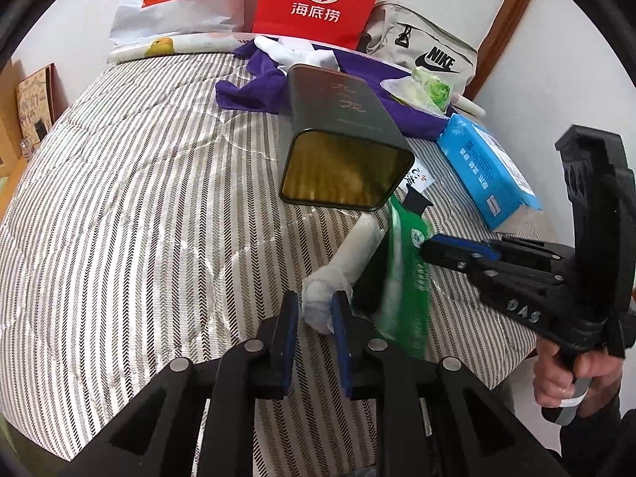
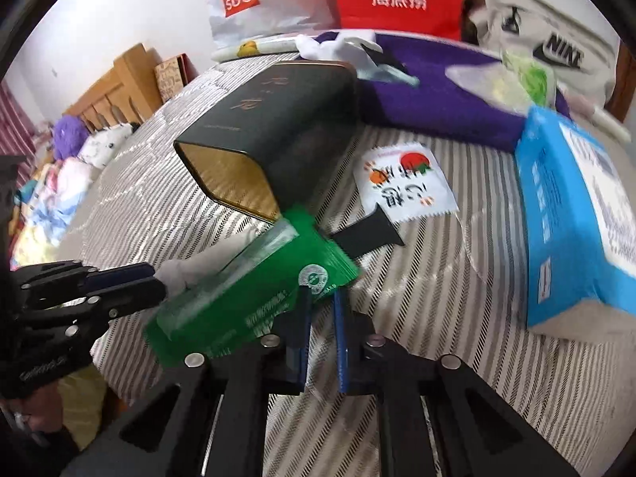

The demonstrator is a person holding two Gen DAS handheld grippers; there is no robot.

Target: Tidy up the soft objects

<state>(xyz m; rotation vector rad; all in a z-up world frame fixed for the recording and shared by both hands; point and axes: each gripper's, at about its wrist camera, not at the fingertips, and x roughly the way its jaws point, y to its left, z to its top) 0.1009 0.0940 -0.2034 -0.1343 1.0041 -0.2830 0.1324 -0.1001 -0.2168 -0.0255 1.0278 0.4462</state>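
Scene: striped quilted mattress (image 1: 131, 206), viewed from 2 wrist cams.

L gripper (image 1: 314, 314): jaws nearly shut, blue pads clamped on near end of a white rolled cloth bundle (image 1: 349, 254). The bundle runs from the pads toward the open mouth of a dark green rectangular metal tin (image 1: 338, 139) lying on its side, gold interior facing near. Far end of the bundle sits just beside the tin mouth.

R gripper (image 2: 320, 318): jaws closed on the edge of a flat green plastic packet (image 2: 254, 278). In the L cam the R gripper (image 1: 433, 248) comes in from the right, pinching the packet's right edge. The packet lies beside the bundle, touching it, with its far end at the tin mouth. Grip by a hand (image 1: 572, 377) at lower right.

Other items:
- White square sachet w/ red fruit print (image 2: 405, 183), right of tin.
- Blue tissue pack (image 2: 572, 214), far right.
- Purple cloth (image 2: 445, 95), behind tin.
- Red paper bag (image 1: 318, 0) and white plastic shopping bag (image 1: 175, 0), at far edge.
- Beige bag w/ black logo (image 1: 429, 55), far right.
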